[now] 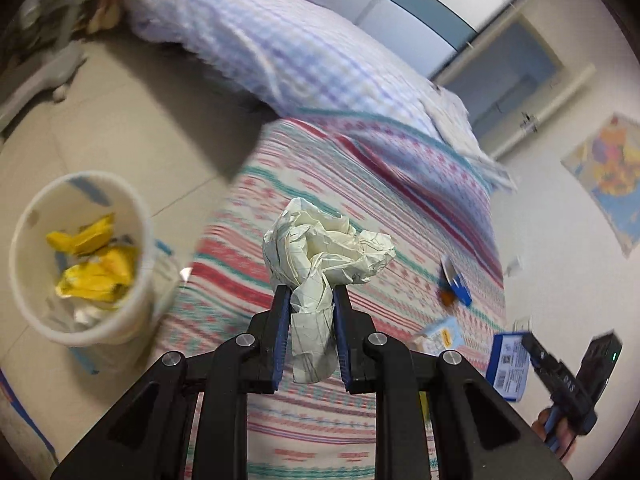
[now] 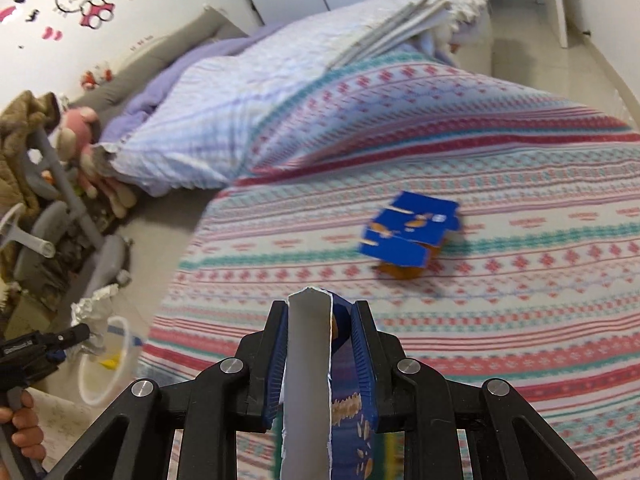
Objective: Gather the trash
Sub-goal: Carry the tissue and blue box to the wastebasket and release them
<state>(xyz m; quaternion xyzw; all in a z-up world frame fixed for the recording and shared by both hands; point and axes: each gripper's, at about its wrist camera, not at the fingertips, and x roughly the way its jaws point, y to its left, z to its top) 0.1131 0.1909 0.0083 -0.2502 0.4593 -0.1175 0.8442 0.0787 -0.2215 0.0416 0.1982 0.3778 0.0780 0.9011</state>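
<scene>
Gripping crumpled cream paper (image 1: 320, 248) in my left gripper (image 1: 308, 300) above the bed's (image 1: 360, 208) edge, beside the floor bin (image 1: 80, 256); my right gripper (image 2: 320, 316) clamps torn blue cardboard (image 2: 320, 380) over the bedspread.

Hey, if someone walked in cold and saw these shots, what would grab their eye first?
Probably the crumpled paper ball clamped in the left gripper above the striped bedspread. Next, the white bin on the floor beside the bed, holding yellow wrappers. The right gripper pinches a torn blue carton piece.
</scene>
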